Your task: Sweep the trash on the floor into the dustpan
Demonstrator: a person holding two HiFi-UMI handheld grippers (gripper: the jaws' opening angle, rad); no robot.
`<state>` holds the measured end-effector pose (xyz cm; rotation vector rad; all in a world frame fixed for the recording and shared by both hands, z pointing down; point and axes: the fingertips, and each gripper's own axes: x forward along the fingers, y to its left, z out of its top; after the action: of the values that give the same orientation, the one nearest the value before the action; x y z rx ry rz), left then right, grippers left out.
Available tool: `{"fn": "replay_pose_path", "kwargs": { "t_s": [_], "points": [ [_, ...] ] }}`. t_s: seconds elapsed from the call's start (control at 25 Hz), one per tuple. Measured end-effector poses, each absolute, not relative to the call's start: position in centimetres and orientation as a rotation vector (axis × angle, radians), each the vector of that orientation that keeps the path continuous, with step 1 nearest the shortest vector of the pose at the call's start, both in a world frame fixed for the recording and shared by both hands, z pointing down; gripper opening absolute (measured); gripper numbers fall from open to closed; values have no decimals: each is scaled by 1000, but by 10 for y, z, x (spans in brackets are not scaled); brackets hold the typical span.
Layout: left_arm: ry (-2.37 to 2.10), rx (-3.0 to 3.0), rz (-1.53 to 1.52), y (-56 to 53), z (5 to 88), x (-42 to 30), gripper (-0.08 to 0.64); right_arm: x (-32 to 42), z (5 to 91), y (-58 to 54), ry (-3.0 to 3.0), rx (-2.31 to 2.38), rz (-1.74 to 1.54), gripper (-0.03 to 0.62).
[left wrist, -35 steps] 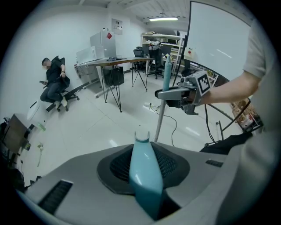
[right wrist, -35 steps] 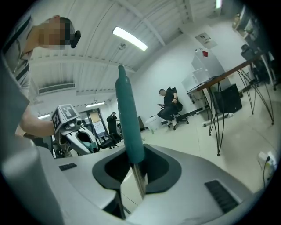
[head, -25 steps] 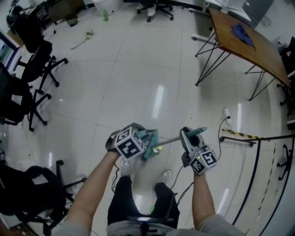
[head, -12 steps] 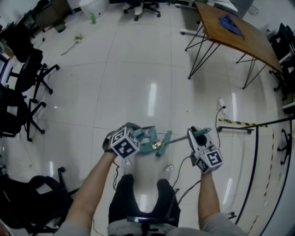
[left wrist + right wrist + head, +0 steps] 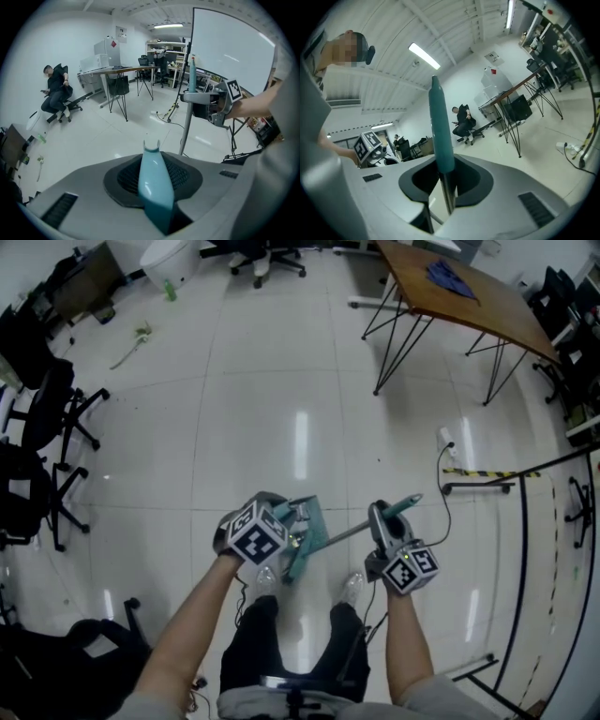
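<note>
While the left gripper [image 5: 292, 532] is clamping the dustpan handle [image 5: 153, 183] and the right gripper [image 5: 378, 517] the broom handle [image 5: 440, 131], the person [image 5: 291, 652] is likely doing best carrying both steadily toward distant litter [image 5: 131, 337].

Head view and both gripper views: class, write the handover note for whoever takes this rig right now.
Left gripper: shut on the dustpan handle; the dustpan is just ahead of the person's feet.
Right gripper: shut on the broom handle, with the pole slanting toward the dustpan.
Trash: a pale scrap and a small green item lie far off on the floor, upper left in the head view.
Done: both tools are in hand.
Left: reach the trash, set the dustpan down and sweep it in.
</note>
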<state>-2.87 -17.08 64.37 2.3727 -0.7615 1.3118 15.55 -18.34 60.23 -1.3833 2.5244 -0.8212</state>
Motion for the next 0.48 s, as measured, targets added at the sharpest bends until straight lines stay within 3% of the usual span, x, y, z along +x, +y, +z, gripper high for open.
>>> {"fn": "replay_pose_path", "kwargs": {
  "t_s": [0.24, 0.48],
  "points": [
    [-796, 2378, 1272, -166, 636, -31, 104, 139, 550, -170, 2681, -1375, -653, 64],
    [-869, 2372, 1191, -179, 621, 0, 104, 168, 487, -165, 2785, -1465, -413, 64]
  ]
}}
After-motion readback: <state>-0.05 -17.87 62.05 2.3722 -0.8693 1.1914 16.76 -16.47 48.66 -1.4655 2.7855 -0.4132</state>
